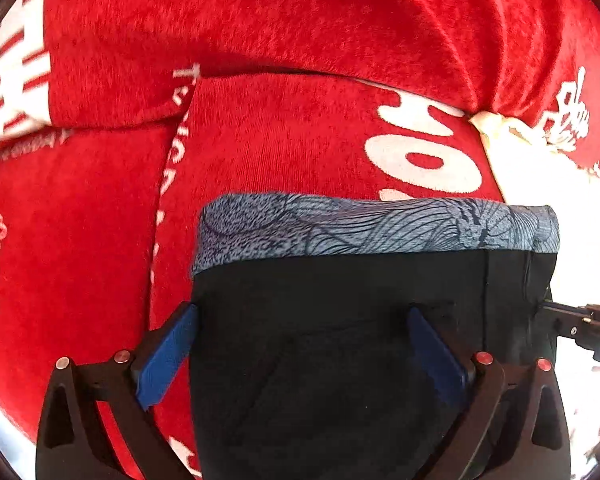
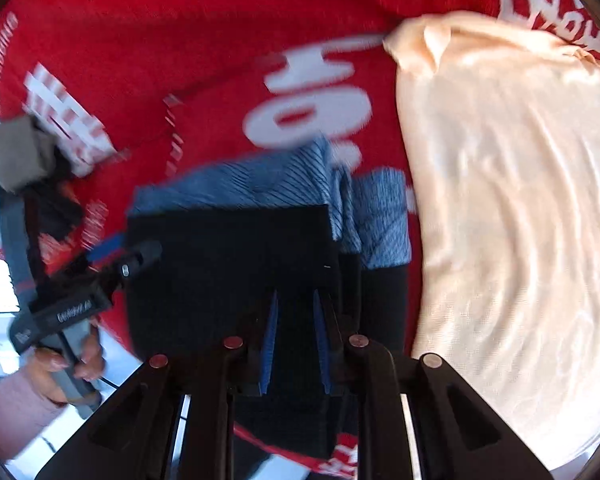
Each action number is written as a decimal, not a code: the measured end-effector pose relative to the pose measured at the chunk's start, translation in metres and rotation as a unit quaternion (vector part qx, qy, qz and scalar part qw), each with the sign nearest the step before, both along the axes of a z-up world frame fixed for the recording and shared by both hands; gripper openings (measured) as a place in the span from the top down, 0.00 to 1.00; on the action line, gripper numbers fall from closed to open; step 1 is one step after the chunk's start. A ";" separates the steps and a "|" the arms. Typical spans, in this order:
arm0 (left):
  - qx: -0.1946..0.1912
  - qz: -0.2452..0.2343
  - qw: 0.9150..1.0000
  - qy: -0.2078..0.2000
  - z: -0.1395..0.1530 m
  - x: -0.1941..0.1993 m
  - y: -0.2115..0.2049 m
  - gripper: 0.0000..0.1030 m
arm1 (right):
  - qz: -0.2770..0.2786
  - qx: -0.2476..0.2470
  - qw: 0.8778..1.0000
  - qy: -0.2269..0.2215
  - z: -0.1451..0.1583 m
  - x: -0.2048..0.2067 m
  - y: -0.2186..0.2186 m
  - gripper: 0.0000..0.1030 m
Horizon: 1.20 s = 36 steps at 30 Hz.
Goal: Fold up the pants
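one folded pants (image 1: 340,320), two tongs: left tongs (image 1: 300,344) spread, right tongs (image 2: 296,344) pinching.

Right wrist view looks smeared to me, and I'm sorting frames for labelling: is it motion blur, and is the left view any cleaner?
Right wrist view: motion blur streaks the white lettering and the pants. Left wrist view: sharp, waistband pattern crisp, but the cream cloth is blown out to white; both views bend at the fisheye edges.

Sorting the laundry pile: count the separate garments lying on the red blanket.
2. The black pants with the blue patterned waistband lie folded on the red blanket, in front of both tools. A cream garment lies to their right. Others may lie out of view.
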<state>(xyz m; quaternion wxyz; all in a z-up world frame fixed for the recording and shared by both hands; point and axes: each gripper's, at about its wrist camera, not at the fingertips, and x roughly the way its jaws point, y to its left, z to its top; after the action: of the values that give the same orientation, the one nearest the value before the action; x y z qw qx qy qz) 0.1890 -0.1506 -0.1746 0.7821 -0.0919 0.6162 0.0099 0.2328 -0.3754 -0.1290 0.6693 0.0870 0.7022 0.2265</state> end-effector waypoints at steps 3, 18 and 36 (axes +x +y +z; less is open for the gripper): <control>0.017 -0.004 1.000 0.025 0.008 0.002 -0.002 0.00 | 0.004 0.003 1.000 -0.018 -0.005 -0.004 -0.003 0.86; 0.100 -0.051 0.987 0.115 0.068 -0.068 -0.058 0.00 | -0.068 -0.036 0.996 0.048 0.054 -0.047 -0.082 0.50; 0.108 -0.134 0.984 0.051 0.152 -0.109 -0.089 0.00 | -0.070 -0.113 0.991 -0.028 0.132 -0.132 -0.036 0.05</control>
<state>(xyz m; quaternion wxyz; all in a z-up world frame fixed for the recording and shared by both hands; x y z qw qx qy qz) 0.0804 -0.2398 -0.0223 0.7491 0.0776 0.6575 -0.0239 0.1008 -0.4113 0.0027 0.7084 0.0538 0.6966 0.1004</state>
